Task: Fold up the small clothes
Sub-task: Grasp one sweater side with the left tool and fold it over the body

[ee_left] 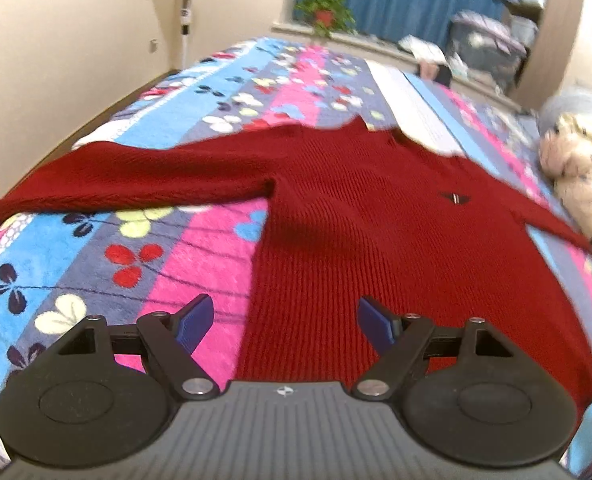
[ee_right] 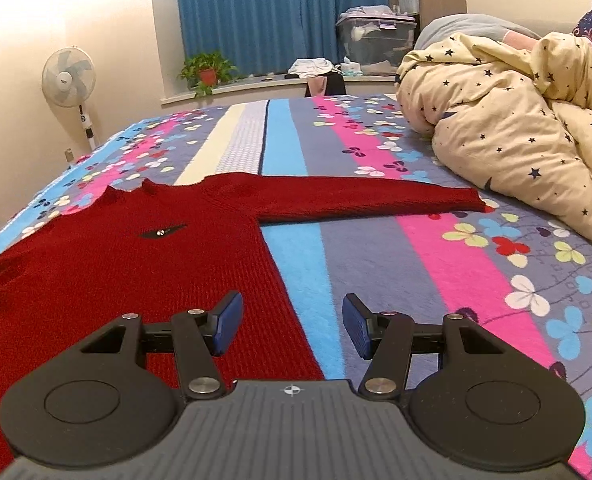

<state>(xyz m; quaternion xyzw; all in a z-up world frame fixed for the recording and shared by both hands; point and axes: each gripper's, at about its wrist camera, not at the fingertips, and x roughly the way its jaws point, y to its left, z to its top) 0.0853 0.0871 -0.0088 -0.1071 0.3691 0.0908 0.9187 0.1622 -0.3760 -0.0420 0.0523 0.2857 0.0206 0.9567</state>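
Note:
A dark red knitted sweater (ee_left: 355, 208) lies flat on the bed, sleeves spread out to both sides, collar at the far end. It also shows in the right wrist view (ee_right: 136, 264). My left gripper (ee_left: 284, 324) is open and empty, hovering over the sweater's bottom left edge. My right gripper (ee_right: 292, 324) is open and empty, hovering over the sweater's bottom right edge, its left finger above the knit. The left sleeve (ee_left: 128, 180) stretches far left; the right sleeve (ee_right: 367, 196) stretches right toward the duvet.
A colourful flowered striped blanket (ee_right: 455, 264) covers the bed. A bunched cream star-print duvet (ee_right: 515, 132) lies at the right. A standing fan (ee_right: 70, 80), a potted plant (ee_right: 208, 72) and storage boxes (ee_right: 375, 36) stand beyond the bed.

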